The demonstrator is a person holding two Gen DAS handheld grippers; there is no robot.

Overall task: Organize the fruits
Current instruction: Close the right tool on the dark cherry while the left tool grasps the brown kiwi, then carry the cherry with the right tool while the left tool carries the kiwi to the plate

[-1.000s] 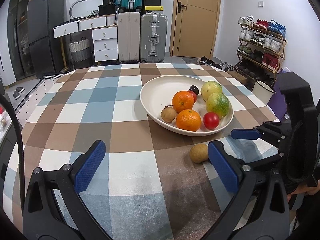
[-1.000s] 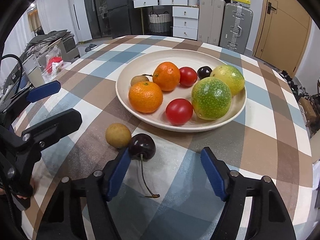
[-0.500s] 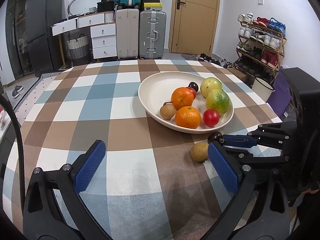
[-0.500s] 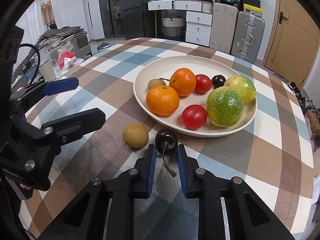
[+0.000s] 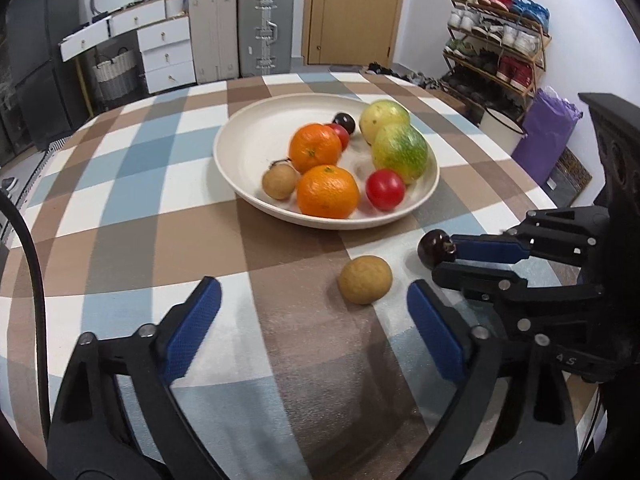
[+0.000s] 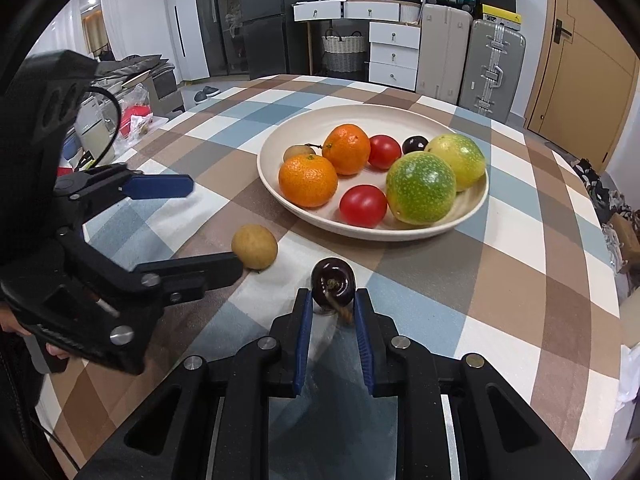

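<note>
The right gripper point(image 6: 331, 305) pinches the cherry point(image 6: 333, 283) at its fingertips, its stem showing only in the right view, while the left gripper point(image 5: 312, 304), jaws closing on nothing, has the longan point(image 5: 365, 279) just ahead between its fingers.

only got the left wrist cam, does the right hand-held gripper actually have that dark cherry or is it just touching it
Observer: It has it. In the right wrist view the right hand-held gripper is shut on the cherry, with a blue pad on each side.
Operator: where's the stem
Observer: The stem trails back between the pads, toward the camera.
Operator: anything off the table's left side
Observer: A clear plastic bag with something red inside sits beside the table there.
</note>
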